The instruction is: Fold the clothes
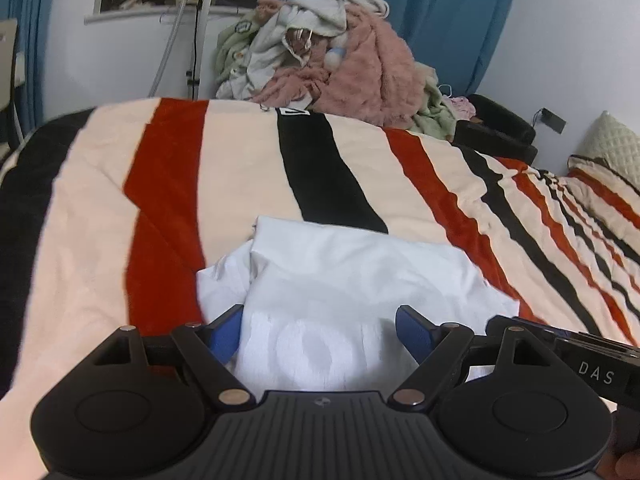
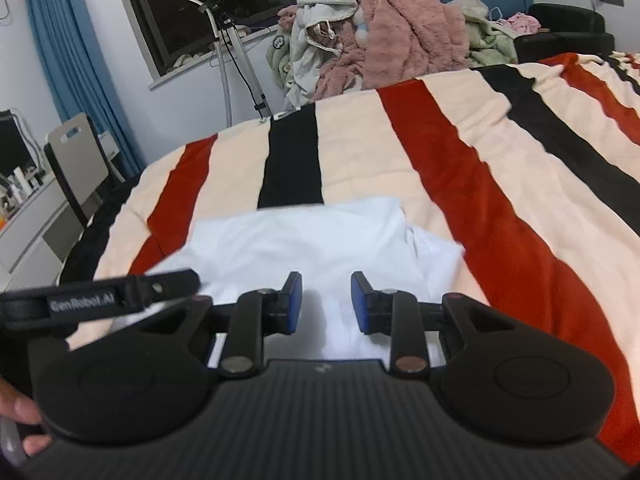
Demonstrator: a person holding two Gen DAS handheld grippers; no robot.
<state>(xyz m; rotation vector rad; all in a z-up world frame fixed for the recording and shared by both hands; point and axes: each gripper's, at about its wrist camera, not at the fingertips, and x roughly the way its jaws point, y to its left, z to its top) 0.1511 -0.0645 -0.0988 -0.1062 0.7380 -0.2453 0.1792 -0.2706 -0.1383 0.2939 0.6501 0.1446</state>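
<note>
- White garment (image 1: 340, 276) lies partly folded on the striped bed (image 1: 100, 220).
- Left gripper (image 1: 320, 332) and right gripper (image 2: 326, 300): fingers apart, empty.
- Next fold likely needs an edge gripped.

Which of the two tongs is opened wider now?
The left tongs: its blue pads stand far apart over the white garment. The right tongs leaves only a narrow gap.
</note>
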